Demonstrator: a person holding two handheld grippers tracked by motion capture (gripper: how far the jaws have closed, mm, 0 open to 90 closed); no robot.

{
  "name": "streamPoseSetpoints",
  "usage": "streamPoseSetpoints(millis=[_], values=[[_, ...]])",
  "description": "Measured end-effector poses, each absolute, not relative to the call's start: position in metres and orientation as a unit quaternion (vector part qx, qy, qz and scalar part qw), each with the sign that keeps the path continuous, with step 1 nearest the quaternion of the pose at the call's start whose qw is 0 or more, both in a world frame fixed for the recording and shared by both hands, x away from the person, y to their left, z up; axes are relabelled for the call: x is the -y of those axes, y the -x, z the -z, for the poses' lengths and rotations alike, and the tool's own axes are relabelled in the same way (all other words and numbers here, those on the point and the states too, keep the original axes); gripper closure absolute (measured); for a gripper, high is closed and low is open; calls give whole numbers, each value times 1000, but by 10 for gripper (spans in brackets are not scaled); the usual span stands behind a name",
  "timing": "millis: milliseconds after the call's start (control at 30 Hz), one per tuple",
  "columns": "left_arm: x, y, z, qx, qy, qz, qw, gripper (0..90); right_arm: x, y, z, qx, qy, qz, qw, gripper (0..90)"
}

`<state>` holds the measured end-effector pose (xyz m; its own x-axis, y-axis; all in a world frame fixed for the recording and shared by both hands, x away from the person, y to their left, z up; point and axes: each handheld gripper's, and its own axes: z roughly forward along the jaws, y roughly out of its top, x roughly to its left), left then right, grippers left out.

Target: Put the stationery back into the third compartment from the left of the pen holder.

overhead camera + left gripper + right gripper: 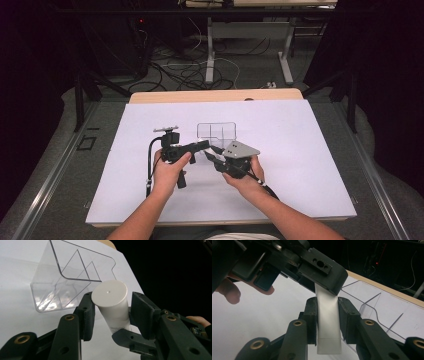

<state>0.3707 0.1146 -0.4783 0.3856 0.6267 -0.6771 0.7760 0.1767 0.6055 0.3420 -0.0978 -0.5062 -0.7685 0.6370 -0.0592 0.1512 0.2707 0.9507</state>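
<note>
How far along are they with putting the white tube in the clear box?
Done: the tube is off the table. In hand: the right tongs squeeze its body while the left tongs straddle its cap end. Left: the clear box looks empty, so the tube probably still goes in.

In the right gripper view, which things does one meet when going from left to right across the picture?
A fingertip of the person's hand → the white tube held between the right gripper jaws → the clear divided container → the wooden table edge.
</note>
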Motion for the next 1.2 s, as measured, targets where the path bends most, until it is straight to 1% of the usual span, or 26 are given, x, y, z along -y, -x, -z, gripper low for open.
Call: streamPoseSetpoints(millis=[133, 200, 667, 1133, 1167, 1200], values=[[-116, -372, 479, -554, -634, 77, 534, 571, 97, -342, 507, -765, -256, -548, 221, 699], [-117, -372, 479, -551, -638, 83, 532, 597, 97, -343, 507, -760, -257, -556, 219, 699], [-120, -374, 482, -564, -624, 114, 529, 648, 96, -342, 510, -763, -257, -553, 216, 699], [-118, -376, 479, -568, -621, 119, 527, 662, 97, -343, 510, -760, -258, -556, 217, 695], [-118, -376, 479, -567, -626, 115, 523, 662, 98, -343, 510, -759, -258, -557, 217, 690], [-118, -377, 480, -563, -631, 110, 522, 663, 99, -343, 509, -762, -260, -553, 215, 646]])
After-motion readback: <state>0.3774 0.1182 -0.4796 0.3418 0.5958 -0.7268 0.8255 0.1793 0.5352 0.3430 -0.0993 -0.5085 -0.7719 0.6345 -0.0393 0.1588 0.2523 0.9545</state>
